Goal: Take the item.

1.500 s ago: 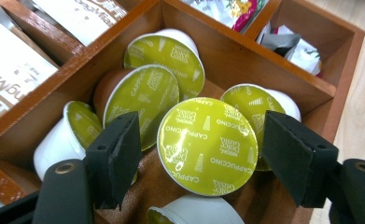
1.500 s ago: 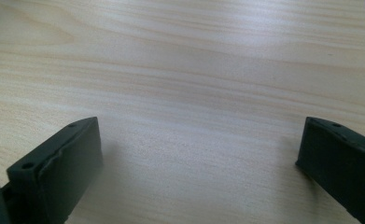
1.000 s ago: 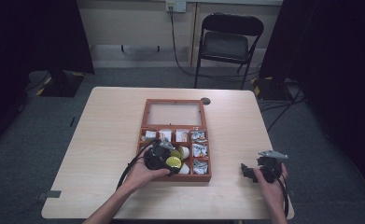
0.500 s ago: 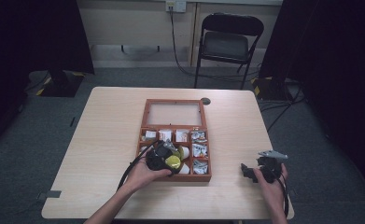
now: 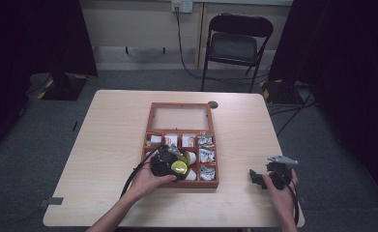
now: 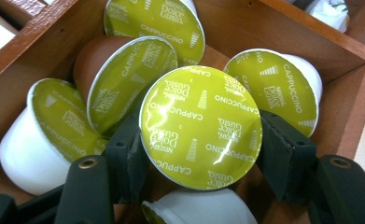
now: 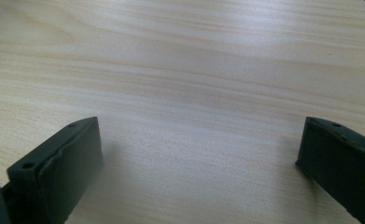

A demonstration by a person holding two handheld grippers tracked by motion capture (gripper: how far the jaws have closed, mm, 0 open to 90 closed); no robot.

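A wooden compartment box [image 5: 149,126] sits mid-table, its glass lid open and lying flat behind it. My left gripper [image 5: 169,164] is over the box's front left compartment, shut on a coffee capsule [image 6: 201,126] with a green "Cappuccino" foil lid [image 5: 179,167]. Several more green-lidded capsules [image 6: 129,81] lie in that compartment around and under the held one. My right gripper [image 5: 260,178] rests low over the bare table near the front right edge. In the right gripper view that gripper [image 7: 199,158] is open, with only table wood between its fingers.
The box's other compartments hold white sachets [image 5: 171,140] and small wrapped packets [image 5: 206,155]. A round cable hole [image 5: 212,104] marks the table behind the box. A black folding chair [image 5: 235,43] stands beyond the far edge.
None of note: the left gripper stays at the capsule compartment with the capsule in its jaws, and the right gripper has barely shifted.
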